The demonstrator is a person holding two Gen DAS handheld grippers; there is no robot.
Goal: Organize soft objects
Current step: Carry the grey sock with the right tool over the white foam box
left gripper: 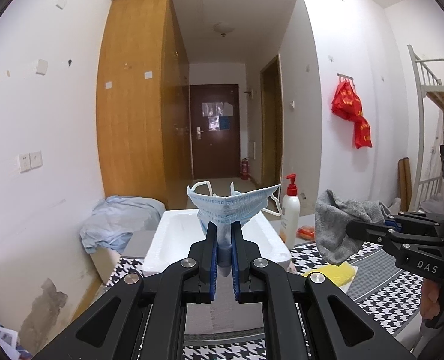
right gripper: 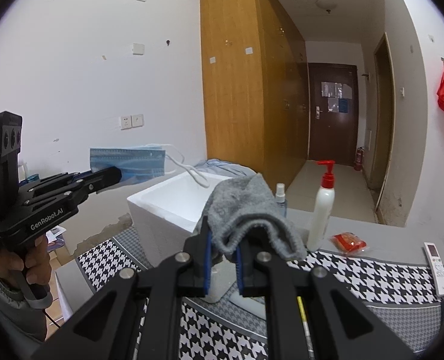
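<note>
While left view hides it | remote control (right gripper: 436, 265) on houndstooth cloth (right gripper: 372, 270)

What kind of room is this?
Probably a dorm bedroom: there is a metal bunk bed, a tall wooden wardrobe, and a short hallway to a door with a card lock.

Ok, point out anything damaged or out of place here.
The wall low on the left has a patch of peeled, stained plaster. A red packet and a remote lie loose on the checked mat.
</note>
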